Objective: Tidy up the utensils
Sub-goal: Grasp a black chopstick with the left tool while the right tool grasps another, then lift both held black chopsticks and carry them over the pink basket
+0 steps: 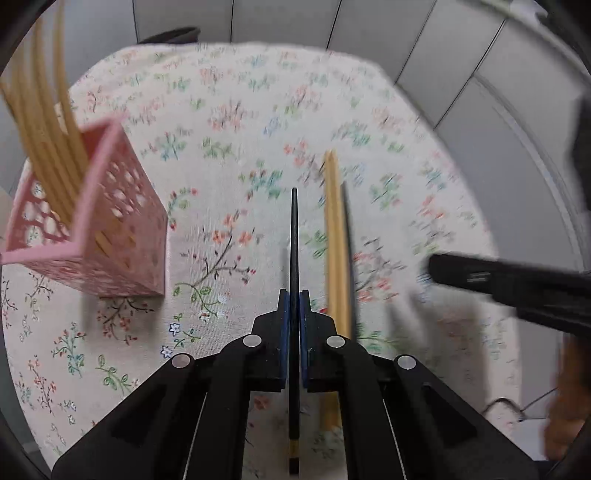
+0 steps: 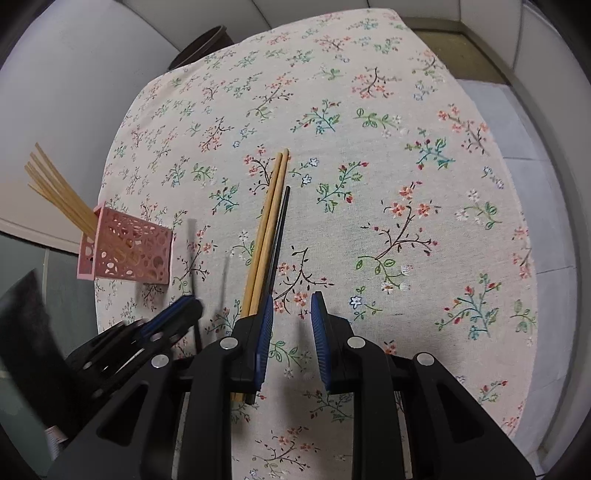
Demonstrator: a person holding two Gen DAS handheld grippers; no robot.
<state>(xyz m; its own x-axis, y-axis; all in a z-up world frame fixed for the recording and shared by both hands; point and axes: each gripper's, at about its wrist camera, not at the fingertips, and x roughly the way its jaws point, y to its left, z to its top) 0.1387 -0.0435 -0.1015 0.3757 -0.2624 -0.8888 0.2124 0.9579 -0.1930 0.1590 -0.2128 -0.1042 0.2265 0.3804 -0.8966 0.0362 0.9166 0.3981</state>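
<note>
My left gripper (image 1: pixel 294 295) is shut on a black chopstick (image 1: pixel 294 236) that points forward above the table. It also shows in the right wrist view (image 2: pixel 184 308), blurred, at the lower left. A pink perforated holder (image 1: pixel 107 221) with several wooden chopsticks (image 1: pixel 48 122) stands at the left; it also shows in the right wrist view (image 2: pixel 129 247). Two wooden chopsticks (image 2: pixel 267 221) and one black chopstick (image 2: pixel 280 229) lie together on the cloth. My right gripper (image 2: pixel 291 314) is open and empty, just right of them; it appears blurred in the left wrist view (image 1: pixel 436 267).
The round table carries a floral tablecloth (image 2: pixel 406 184). A dark round object (image 2: pixel 201 44) stands beyond the table's far left edge. Grey wall panels (image 1: pixel 369 22) surround the table.
</note>
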